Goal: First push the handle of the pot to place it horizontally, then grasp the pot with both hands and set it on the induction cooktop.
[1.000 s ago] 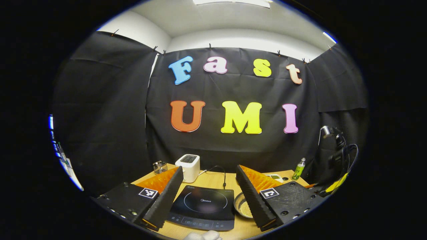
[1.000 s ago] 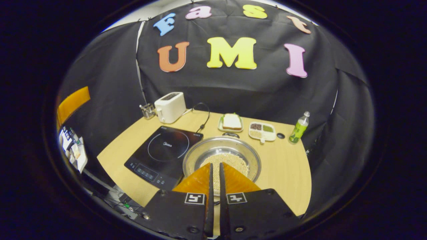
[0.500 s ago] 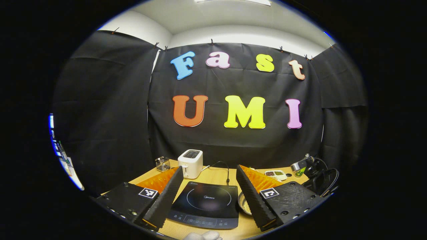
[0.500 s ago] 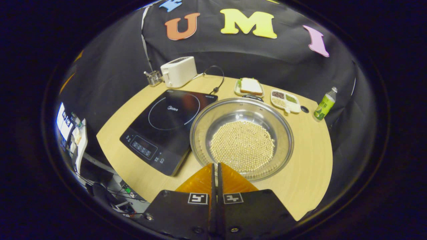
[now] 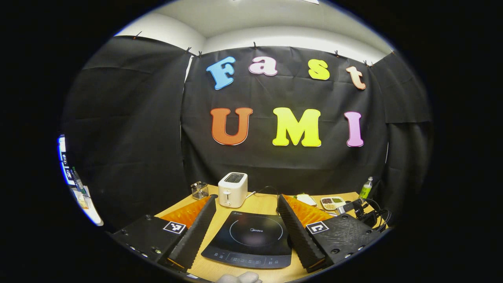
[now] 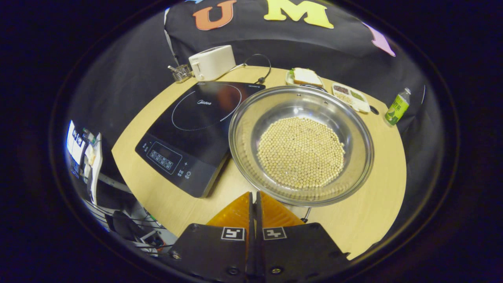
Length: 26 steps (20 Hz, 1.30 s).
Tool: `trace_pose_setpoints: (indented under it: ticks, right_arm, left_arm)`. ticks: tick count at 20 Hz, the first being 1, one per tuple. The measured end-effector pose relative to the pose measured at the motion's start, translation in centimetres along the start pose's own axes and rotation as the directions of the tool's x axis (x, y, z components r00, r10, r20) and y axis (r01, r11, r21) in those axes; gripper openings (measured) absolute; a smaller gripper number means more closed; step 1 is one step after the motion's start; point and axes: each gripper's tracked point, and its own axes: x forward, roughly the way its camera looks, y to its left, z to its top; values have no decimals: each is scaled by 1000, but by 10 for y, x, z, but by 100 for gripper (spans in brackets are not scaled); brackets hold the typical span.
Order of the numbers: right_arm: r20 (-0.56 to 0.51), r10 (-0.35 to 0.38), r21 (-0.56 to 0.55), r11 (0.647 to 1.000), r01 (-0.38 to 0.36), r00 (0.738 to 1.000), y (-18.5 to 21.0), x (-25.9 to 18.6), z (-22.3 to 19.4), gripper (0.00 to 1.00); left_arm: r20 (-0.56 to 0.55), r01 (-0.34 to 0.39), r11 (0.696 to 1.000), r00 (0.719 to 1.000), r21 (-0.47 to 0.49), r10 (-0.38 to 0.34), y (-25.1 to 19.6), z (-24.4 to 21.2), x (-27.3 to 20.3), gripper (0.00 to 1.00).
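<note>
A wide steel pot [image 6: 300,143] holding pale beans sits on the wooden table [image 6: 373,212], touching the right edge of the black induction cooktop [image 6: 192,125]. A thin wire handle [image 6: 306,214] sticks out at its near rim, and a dark handle [image 6: 314,87] shows at the far rim. My right gripper [image 6: 253,196] is shut with nothing between its fingers; its tips hang just short of the pot's near rim, left of the wire handle. My left gripper [image 5: 246,198] is open and hovers above the cooktop [image 5: 251,243], which lies between its fingers.
A white toaster [image 6: 212,62] and a wire holder [image 6: 181,72] stand at the back left. A sandwich plate [image 6: 304,76], a divided snack tray [image 6: 351,96] and a green bottle [image 6: 397,107] sit behind and right of the pot. A gloved hand [image 5: 239,277] shows below.
My right gripper, still shut, has dropped and moved forward, so the pot looms larger and nearer. My left gripper has turned slightly left and stays open.
</note>
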Motion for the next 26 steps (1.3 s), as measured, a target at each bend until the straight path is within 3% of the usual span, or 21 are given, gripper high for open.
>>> trace_pose_setpoints:
  ticks: [1,10,11,13,26]
  right_arm:
    - [9,4,5,1000,-4,1000,2,0,1,0]
    - [-24,40,12,999,-40,999,17,13,-17,4]
    - [-24,37,20,999,-36,999,14,12,-18,0]
    - [-37,29,35,999,-27,999,6,13,-24,4]
    - [-39,-62,117,991,66,997,-54,8,-47,1]
  left_arm:
    - [-2,-1,1000,1000,1,1,0,-1,1,95]
    - [-13,-3,1000,1000,2,3,0,-3,-1,95]
    - [-15,-2,1000,1000,3,2,0,-3,-2,95]
    - [-18,1,1000,1000,0,-1,-2,-4,-4,95]
    - [-19,56,998,998,-8,-56,-28,-5,-2,95]
